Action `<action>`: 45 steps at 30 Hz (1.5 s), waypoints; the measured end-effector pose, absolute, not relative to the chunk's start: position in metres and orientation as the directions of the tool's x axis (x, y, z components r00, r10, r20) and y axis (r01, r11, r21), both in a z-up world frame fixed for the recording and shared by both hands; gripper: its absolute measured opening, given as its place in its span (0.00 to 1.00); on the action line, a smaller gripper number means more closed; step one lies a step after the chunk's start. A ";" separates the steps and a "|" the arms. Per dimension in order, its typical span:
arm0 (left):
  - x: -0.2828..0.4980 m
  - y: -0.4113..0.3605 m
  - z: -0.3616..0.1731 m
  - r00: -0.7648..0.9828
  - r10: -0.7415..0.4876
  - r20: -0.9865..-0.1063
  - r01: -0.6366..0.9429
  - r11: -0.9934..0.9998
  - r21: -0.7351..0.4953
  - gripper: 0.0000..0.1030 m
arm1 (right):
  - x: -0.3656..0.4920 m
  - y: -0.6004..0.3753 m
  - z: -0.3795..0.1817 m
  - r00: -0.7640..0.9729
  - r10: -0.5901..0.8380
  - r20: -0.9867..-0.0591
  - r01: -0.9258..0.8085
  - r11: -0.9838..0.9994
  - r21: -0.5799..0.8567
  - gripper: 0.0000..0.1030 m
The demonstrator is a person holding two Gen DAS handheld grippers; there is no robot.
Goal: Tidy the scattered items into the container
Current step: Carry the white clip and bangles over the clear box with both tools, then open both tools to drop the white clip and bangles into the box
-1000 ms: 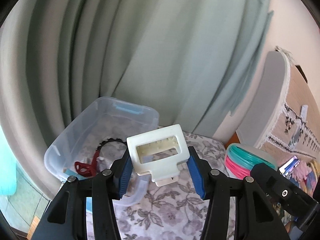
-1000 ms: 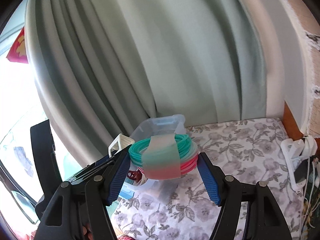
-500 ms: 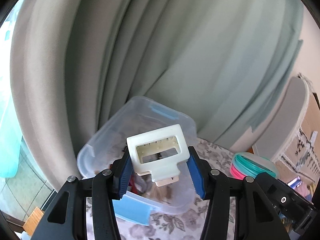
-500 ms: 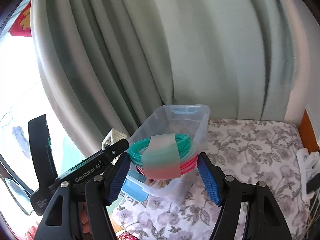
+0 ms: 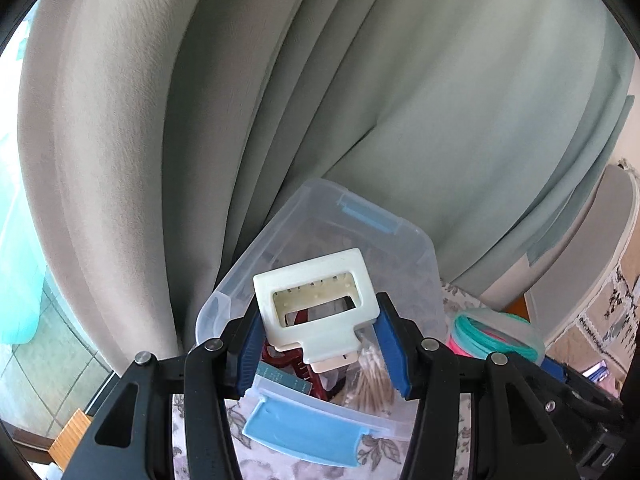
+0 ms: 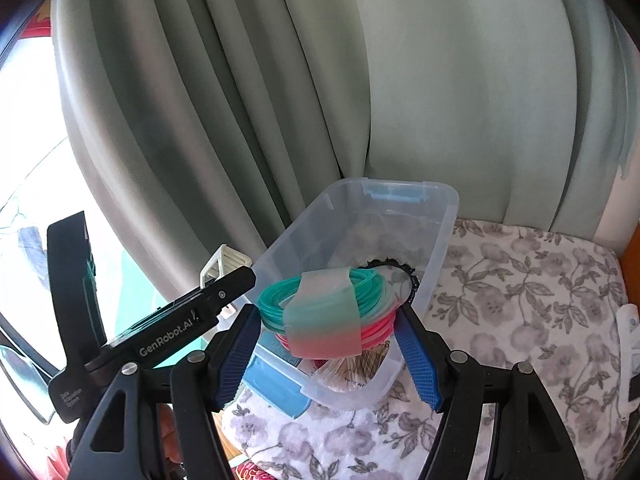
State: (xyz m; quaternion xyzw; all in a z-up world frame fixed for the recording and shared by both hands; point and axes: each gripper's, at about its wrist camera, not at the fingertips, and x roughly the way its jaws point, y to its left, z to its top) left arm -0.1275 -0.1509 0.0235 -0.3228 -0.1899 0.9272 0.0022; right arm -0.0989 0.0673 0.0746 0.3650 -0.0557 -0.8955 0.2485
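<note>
My left gripper (image 5: pixel 320 340) is shut on a cream plastic hair claw clip (image 5: pixel 316 304), held over the near end of a clear plastic bin (image 5: pixel 400 240) with blue latches. My right gripper (image 6: pixel 330 332) is shut on a coil of teal and pink cord (image 6: pixel 328 312) wrapped in a pale band, hanging over the bin's (image 6: pixel 440 248) near part. In the bin lie a dark red clip (image 5: pixel 288 360), a packet of cotton swabs (image 6: pixel 352 372) and a black scalloped ring (image 6: pixel 404 272). The left gripper (image 6: pixel 224 280) with its clip shows at the left of the right wrist view.
The bin stands on a floral cloth (image 6: pixel 520 288) against grey-green curtains (image 5: pixel 360 100). A window (image 6: pixel 28 160) is at the left. White cables and a plug (image 6: pixel 630 344) lie at the cloth's right edge. A padded chair back (image 5: pixel 592 248) stands at the right.
Both grippers moved left and down toward the bin, which has come from the left side to right under them. Both grips are unchanged.
</note>
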 end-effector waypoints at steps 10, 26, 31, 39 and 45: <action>-0.149 -0.145 0.007 -0.753 0.135 -0.644 0.103 -0.942 -0.318 0.53 | -0.131 0.062 0.064 -0.590 -0.454 -0.667 0.367 -0.887 0.279 0.70; -0.159 -0.142 -0.002 -0.720 0.144 -0.679 0.094 -0.949 -0.301 0.53 | -0.159 0.058 0.040 -0.545 -0.423 -0.724 0.306 -0.904 0.297 0.70; -0.155 -0.142 0.002 -0.720 0.139 -0.680 0.096 -0.950 -0.296 0.61 | -0.154 0.058 0.038 -0.531 -0.424 -0.734 0.320 -0.902 0.291 0.71; -0.146 -0.139 0.015 -0.735 0.132 -0.665 0.092 -0.952 -0.290 0.66 | -0.138 0.060 0.056 -0.576 -0.420 -0.701 0.348 -0.902 0.255 0.71; -0.138 -0.131 0.024 -0.741 0.123 -0.660 0.086 -0.957 -0.276 0.71 | -0.120 0.071 0.063 -0.596 -0.415 -0.688 0.335 -0.906 0.257 0.76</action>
